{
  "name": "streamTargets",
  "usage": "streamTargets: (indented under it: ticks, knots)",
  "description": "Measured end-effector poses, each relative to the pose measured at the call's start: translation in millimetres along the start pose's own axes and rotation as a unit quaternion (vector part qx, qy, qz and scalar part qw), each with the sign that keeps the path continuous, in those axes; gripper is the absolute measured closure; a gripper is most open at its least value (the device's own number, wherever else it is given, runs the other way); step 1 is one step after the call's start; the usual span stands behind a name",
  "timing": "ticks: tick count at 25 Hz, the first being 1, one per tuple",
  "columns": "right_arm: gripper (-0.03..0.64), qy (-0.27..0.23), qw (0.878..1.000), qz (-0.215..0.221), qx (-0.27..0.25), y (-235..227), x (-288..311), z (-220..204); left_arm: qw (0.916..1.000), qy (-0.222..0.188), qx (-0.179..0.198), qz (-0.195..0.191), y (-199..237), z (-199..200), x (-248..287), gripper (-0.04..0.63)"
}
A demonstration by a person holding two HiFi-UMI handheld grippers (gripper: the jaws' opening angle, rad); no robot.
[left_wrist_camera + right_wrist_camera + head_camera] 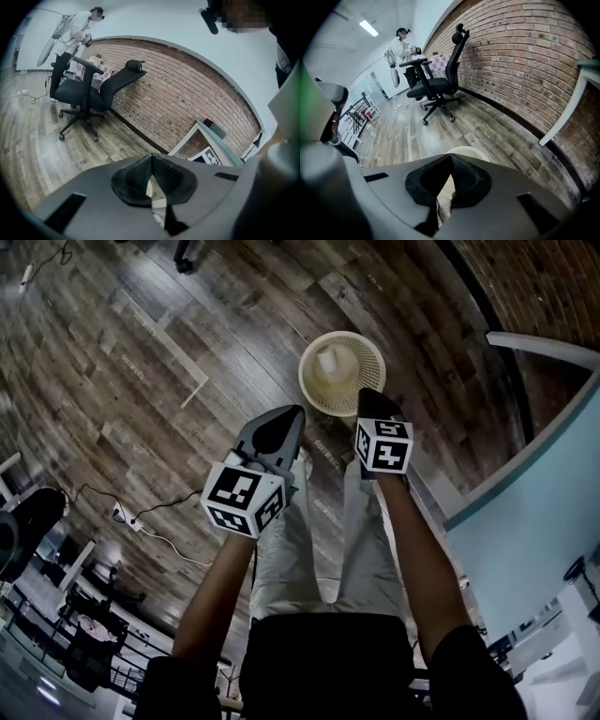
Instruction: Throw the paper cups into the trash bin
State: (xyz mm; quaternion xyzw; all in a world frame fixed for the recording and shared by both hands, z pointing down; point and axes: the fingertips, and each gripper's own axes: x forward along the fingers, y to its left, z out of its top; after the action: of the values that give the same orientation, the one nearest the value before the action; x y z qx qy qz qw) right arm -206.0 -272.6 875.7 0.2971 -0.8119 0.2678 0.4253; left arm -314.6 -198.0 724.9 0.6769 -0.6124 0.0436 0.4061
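Both tongs are clenched and hold nothing. In the left gripper view the left tongs (pixel 151 157) have their dark tips pressed together, and in the right gripper view the right tongs (pixel 451 158) are drawn to the same closed point. From the head view, the left tongs (pixel 293 413) hang over the wooden floor (pixel 141 352), just short of the bin (pixel 343 336) on its near left side. The right tongs (pixel 367 395) reach the bin's near rim. The bin is round, cream and lattice-walled, and it stands upright on the floor. One pale cup (pixel 328 360) lies inside it, toward the left of its bottom. The right gripper view catches the bin's rim (pixel 471 152) just beyond the closed tips. The person's legs (pixel 309 540), in light trousers, stand below the tongs. A pale blue surface (pixel 534 493) with a white edge fills the right side of the head view, well apart from the bin. Both gripper views show a black office chair (pixel 89 93) (pixel 436 86) near a brick wall (pixel 187 93) (pixel 520 56). Another person (pixel 77 28) (pixel 401 49) in a light top stands farther back, behind the chair.
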Motion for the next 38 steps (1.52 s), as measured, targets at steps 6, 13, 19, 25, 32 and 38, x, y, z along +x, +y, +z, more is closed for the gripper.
streamTargets:
  ticks: [6,13,19,25,32,38]
  knots:
    - [0.614,-0.025,0.999,0.025,-0.011,18.4,-58.4,41.8,1.0,0.001,0.001,0.003,-31.1,18.0,-21.5,0.588]
    - [0.614,-0.065,0.997,0.047,-0.02,46.6,-123.5,100.1,0.9996,-0.023,0.017,-0.002,-48.2,67.9,-60.7,0.588]
    - [0.614,-0.1,0.992,0.071,-0.031,77.8,-178.7,140.6,0.9979,-0.049,0.043,0.004,-58.5,108.4,-88.5,0.588]
    - [0.614,-0.142,0.985,0.086,-0.05,110.2,-244.5,172.9,0.9923,-0.088,0.088,0.003,-80.6,148.7,-130.3,0.588]
    - [0.614,-0.202,0.974,0.084,-0.052,144.3,-304.0,206.3,0.9824,-0.113,0.149,-0.004,-94.0,181.7,-165.3,0.588]
    - [0.614,-0.24,0.966,0.077,-0.062,175.6,-336.8,224.5,0.9785,-0.136,0.155,-0.014,-86.8,199.4,-195.0,0.588]
